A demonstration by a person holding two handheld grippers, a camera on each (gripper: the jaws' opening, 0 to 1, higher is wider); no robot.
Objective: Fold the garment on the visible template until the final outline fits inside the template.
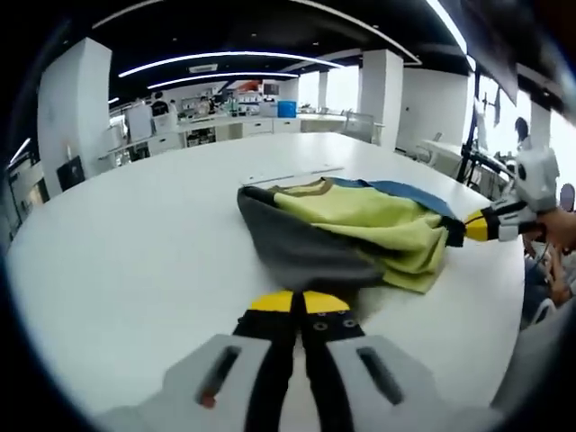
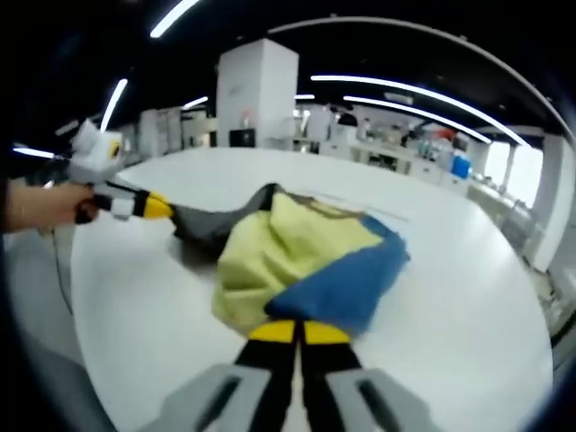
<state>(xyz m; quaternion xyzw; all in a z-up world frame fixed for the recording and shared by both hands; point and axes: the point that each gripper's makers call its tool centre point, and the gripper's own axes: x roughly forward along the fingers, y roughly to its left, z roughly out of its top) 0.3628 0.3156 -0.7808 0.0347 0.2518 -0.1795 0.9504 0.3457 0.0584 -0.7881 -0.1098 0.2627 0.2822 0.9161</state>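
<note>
Fingers of left gripper point(image 1: 301, 304) pinch garment's point(image 1: 360, 229) grey edge, right gripper point(image 2: 298, 332) its blue edge; soft, light, floppy cloth on counter point(image 1: 135, 234), so grip at hems

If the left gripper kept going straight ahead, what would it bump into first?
The left gripper already has its shut jaws at the grey edge of the garment, seemingly pinching it. Going straight on, it would probably push into that grey cloth first, then the yellow-green part behind it.

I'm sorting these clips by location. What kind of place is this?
Probably an open-plan lab or workshop. A large white table holds the garment, strip ceiling lights run overhead, and benches crowded with equipment line the far wall beside white pillars.
</note>
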